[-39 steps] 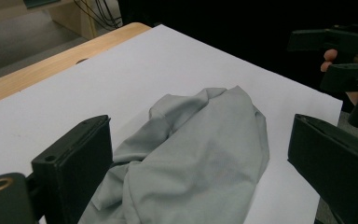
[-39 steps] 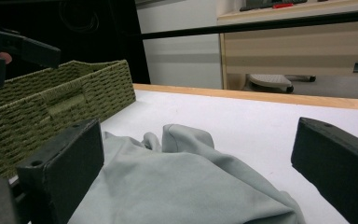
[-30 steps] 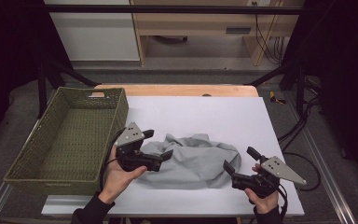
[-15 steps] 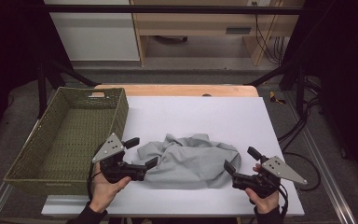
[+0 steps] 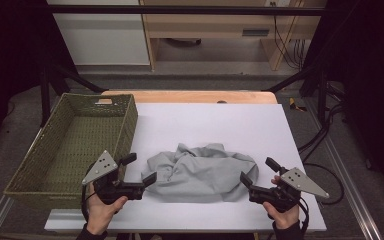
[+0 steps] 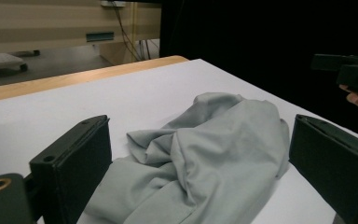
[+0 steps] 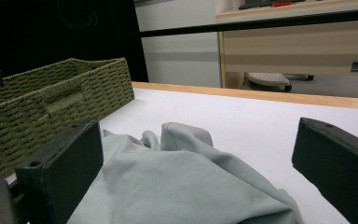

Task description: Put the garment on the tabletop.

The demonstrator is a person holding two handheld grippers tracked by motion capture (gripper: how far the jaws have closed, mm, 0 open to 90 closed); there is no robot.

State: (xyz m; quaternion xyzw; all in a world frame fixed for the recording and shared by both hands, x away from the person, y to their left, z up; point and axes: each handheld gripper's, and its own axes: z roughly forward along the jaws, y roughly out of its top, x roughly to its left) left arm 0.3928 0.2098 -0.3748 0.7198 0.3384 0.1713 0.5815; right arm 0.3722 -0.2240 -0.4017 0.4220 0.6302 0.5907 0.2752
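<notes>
- White table (image 5: 215, 125) fronts a dim room with pale wooden furniture behind.
- Green woven basket (image 5: 75, 140) sits at its left edge, bearing no readable writing.
- Crumpled grey cloth (image 5: 200, 172) lies near the front, stretched left to right.
- Left gripper (image 5: 140, 172) and right gripper (image 5: 257, 175) flank it, jaws spread, pinching nothing.

This looks like a lab room, with a white table (image 5: 240, 125) set inside a black metal frame (image 5: 180, 9), bundles of cables (image 5: 286, 47) hanging by wooden desks (image 5: 215, 25), and dark curtains around.
</notes>
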